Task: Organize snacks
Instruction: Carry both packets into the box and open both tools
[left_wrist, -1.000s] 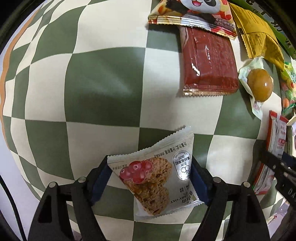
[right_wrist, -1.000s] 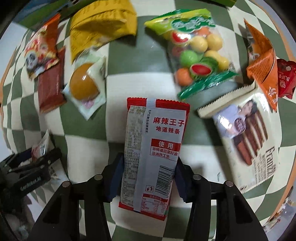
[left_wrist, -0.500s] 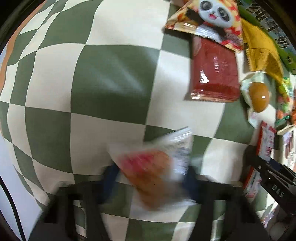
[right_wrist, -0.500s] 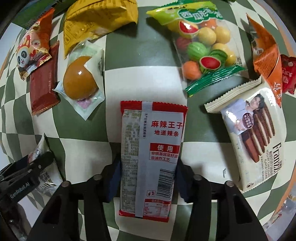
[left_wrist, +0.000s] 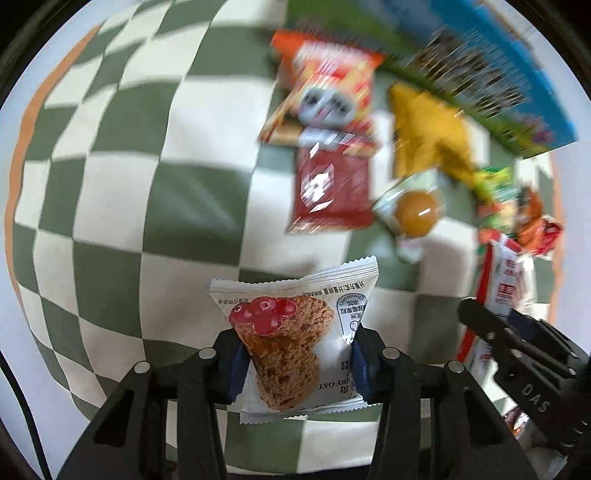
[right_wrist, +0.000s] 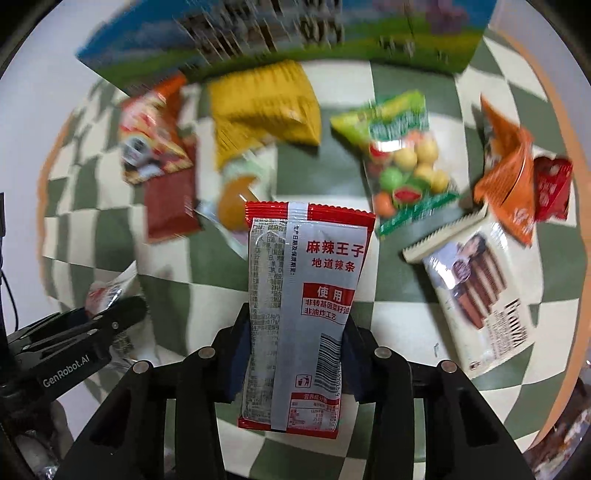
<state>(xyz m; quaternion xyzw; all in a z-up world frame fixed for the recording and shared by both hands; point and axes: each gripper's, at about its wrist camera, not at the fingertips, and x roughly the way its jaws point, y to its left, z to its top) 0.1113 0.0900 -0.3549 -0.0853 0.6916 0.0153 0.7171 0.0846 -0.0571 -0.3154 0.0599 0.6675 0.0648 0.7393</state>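
On the left, the left gripper (left_wrist: 297, 363) is clamped on the cranberry oat cookie packet (left_wrist: 295, 336), blue pads pinching its two sides, and it has swung up and away from the checkered tablecloth (left_wrist: 110, 206): half a second ago that view looked nearly straight down at the squares, and now the blue-and-green carton (left_wrist: 509, 70) at the far end fills the top, all streaked with motion. That reads as a lift and carry, both packets leaving the spread together, probably bound for that carton or a sorted pile.

Moving across: the panda snack bag (left_wrist: 325, 99) overlaps the top of the dark red flat packet (left_wrist: 332, 188), the yellow bag (left_wrist: 428, 133) lies just beside them, and the wrapped braised egg (left_wrist: 417, 212) sits near it.

On the right, the right gripper (right_wrist: 291, 360) has also risen and tilted forward, fingers closed narrow around the red-and-silver spicy strip packet (right_wrist: 306, 306), which stands upright between them. Beyond it lie the fruit gummy bag (right_wrist: 402, 162), the orange packet (right_wrist: 509, 177) touching a small red packet (right_wrist: 552, 188), and the Franzzi wafer pack (right_wrist: 476, 291).

The clutter lies right under any forward path, so a low carry risks brushing the egg or gummies.
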